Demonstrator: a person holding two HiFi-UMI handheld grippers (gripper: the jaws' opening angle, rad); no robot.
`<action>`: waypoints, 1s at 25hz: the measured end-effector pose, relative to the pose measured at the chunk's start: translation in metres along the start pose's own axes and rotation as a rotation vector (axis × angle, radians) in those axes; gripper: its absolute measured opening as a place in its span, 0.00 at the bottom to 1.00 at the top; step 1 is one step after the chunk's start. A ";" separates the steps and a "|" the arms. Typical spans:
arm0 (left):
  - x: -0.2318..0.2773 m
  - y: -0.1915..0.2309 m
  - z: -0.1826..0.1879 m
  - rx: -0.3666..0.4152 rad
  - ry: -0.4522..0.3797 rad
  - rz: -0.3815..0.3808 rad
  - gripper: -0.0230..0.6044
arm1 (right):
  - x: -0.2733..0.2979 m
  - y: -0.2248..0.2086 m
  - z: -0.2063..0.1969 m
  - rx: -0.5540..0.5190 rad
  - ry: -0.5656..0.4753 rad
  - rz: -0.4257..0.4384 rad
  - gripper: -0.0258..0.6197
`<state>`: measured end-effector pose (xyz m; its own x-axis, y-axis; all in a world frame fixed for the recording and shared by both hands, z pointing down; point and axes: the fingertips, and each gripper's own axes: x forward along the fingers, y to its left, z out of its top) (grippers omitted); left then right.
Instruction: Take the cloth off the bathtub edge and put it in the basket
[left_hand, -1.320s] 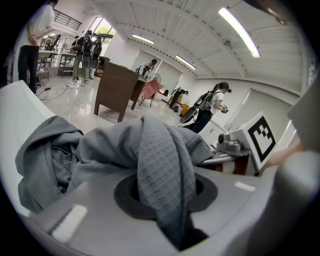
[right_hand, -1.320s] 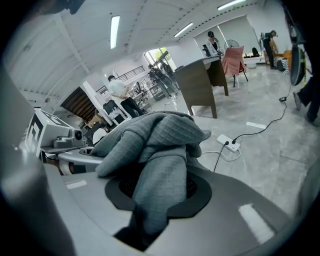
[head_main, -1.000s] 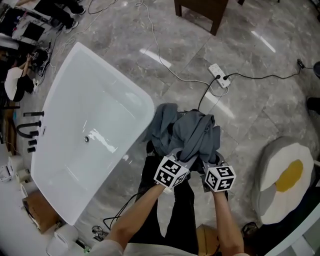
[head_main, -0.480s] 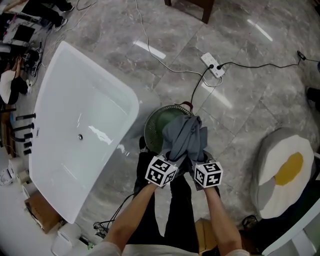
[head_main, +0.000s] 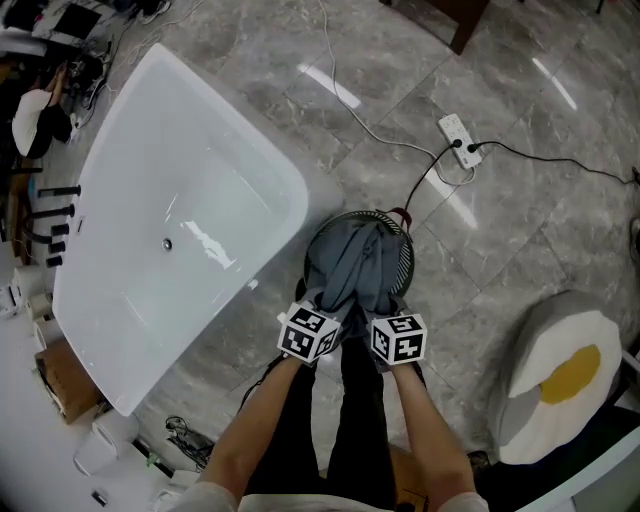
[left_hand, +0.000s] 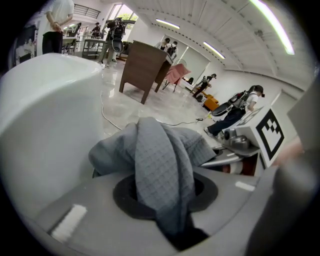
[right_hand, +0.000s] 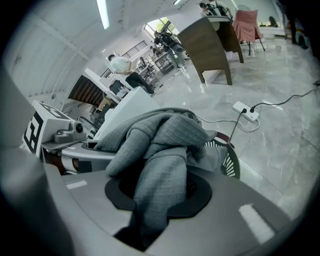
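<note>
The grey quilted cloth (head_main: 357, 268) hangs bunched over the round dark basket (head_main: 400, 242) on the floor, beside the white bathtub (head_main: 170, 230). My left gripper (head_main: 330, 312) is shut on one end of the cloth (left_hand: 160, 165), which runs down between its jaws. My right gripper (head_main: 378, 315) is shut on the other end of the cloth (right_hand: 162, 170), with the basket's slatted rim (right_hand: 229, 159) just beyond it. Both grippers sit side by side at the basket's near edge. The cloth covers most of the basket's inside.
A white power strip (head_main: 458, 135) with cables lies on the marble floor beyond the basket. An egg-shaped cushion (head_main: 560, 375) sits at the right. Dark wooden furniture (head_main: 470, 15) stands at the top. Boxes and clutter (head_main: 65, 370) line the tub's left side.
Both grippers have carried the cloth away from the tub's edge and lowered it over the basket; it hangs lower and more bunched now than a second ago.
</note>
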<state>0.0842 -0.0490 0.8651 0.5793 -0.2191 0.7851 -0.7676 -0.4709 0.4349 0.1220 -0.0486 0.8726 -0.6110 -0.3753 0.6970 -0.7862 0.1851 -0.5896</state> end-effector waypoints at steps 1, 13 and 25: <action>0.003 0.004 -0.002 -0.009 0.003 0.007 0.28 | 0.005 -0.001 -0.001 -0.009 0.009 -0.004 0.19; 0.031 0.027 -0.041 -0.052 0.065 -0.002 0.28 | 0.035 -0.022 -0.035 -0.043 0.086 -0.077 0.19; 0.040 0.033 -0.070 -0.096 0.130 0.019 0.29 | 0.040 -0.046 -0.061 -0.079 0.175 -0.168 0.19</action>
<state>0.0629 -0.0140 0.9419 0.5290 -0.1119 0.8412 -0.8043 -0.3821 0.4550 0.1277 -0.0164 0.9527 -0.4723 -0.2448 0.8467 -0.8787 0.2063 -0.4305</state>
